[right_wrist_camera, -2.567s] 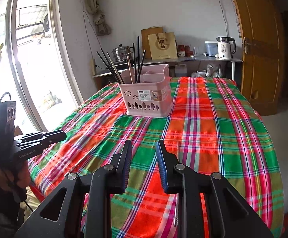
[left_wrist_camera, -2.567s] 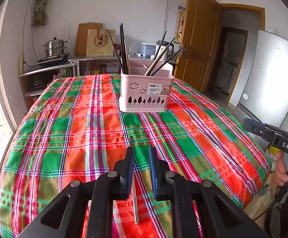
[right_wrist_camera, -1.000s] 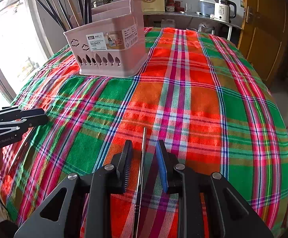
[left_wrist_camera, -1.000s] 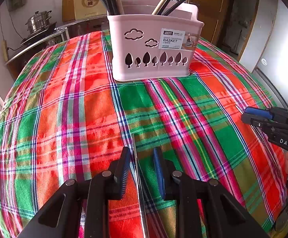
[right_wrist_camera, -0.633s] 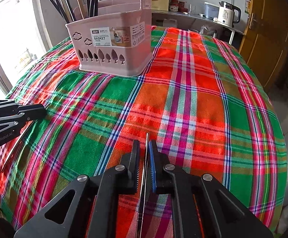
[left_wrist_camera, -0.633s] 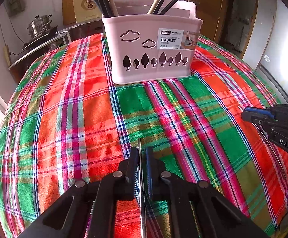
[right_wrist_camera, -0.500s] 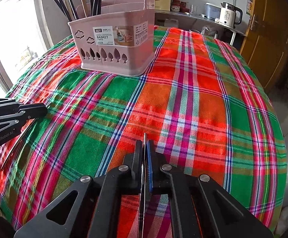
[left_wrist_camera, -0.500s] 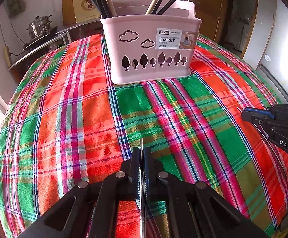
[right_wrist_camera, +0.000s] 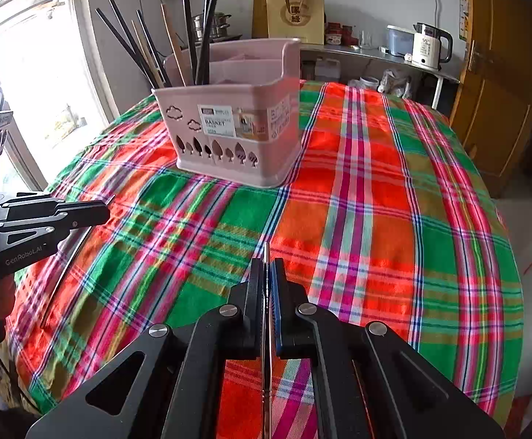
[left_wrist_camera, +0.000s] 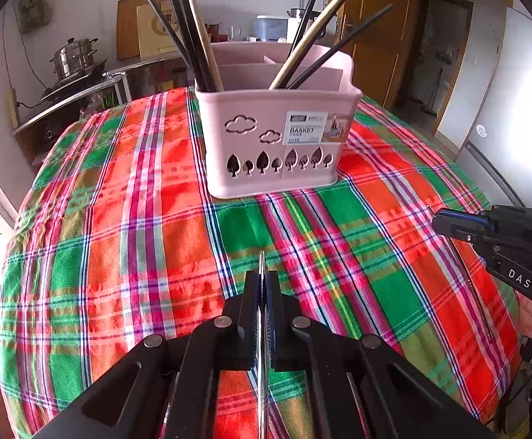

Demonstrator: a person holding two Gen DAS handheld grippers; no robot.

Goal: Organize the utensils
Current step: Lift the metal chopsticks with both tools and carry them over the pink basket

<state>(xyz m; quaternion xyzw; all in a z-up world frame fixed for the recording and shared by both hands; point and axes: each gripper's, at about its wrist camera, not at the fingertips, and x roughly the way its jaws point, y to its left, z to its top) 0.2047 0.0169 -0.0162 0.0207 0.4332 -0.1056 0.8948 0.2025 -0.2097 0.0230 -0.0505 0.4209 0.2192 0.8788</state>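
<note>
A pink utensil basket stands on the plaid tablecloth, with several dark and wooden chopsticks upright in it. My left gripper is shut on a thin metal chopstick, whose tip pokes out past the fingers toward the basket. My right gripper is likewise shut on a second metal chopstick. Both are held a little above the cloth, short of the basket. The right gripper shows at the left wrist view's right edge; the left gripper shows at the right wrist view's left edge.
Behind the table a shelf carries a steel pot, a paper bag and a white kettle. A wooden door stands to the right, a bright window to the left, a fridge beyond the table's right edge.
Both grippers have closed from open onto the metal chopsticks lying on the cloth, then risen with them. The basket has not moved.
</note>
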